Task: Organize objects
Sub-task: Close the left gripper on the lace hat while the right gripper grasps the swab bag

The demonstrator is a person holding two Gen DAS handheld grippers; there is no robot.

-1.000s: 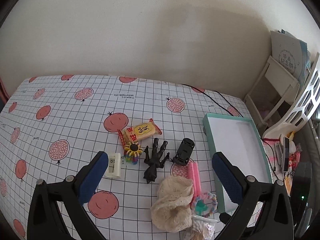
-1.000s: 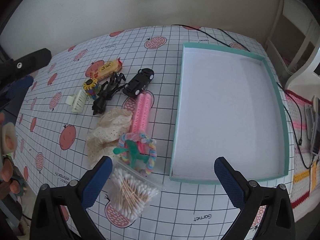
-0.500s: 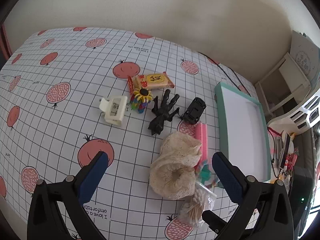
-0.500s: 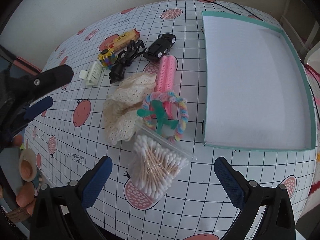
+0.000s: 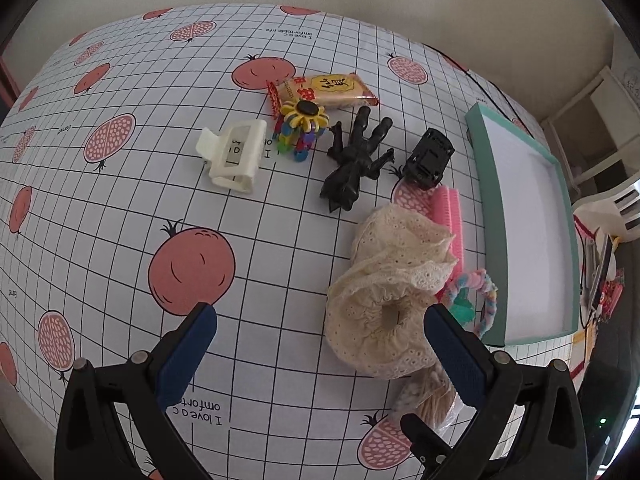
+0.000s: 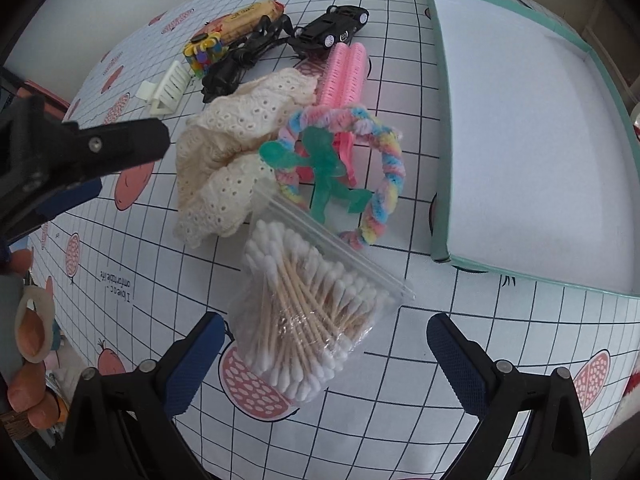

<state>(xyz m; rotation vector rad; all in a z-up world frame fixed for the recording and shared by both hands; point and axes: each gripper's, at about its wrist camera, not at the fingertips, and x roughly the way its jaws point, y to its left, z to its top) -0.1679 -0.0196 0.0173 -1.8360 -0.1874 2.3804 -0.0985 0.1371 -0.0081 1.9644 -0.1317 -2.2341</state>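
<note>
On a table under a white grid cloth (image 5: pixel 120 216) printed with pomegranates, against a plain wall, a teal tray (image 6: pixel 440 128) sits beside a row of small things. The right gripper (image 6: pixel 326 354) hangs wide open over a bag of cotton swabs (image 6: pixel 308 312), holding nothing. The left gripper (image 5: pixel 320 340) gapes wide above a cream lace scrunchie (image 5: pixel 384 280), touching nothing.

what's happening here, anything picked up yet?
Nothing yet. A person holds two open claws over a cluttered table. The right claw hovers over the bag of cotton swabs; the left claw is by the cream lace scrunchie. The teal tray is empty; the toys, snack and clips all lie outside it.
</note>
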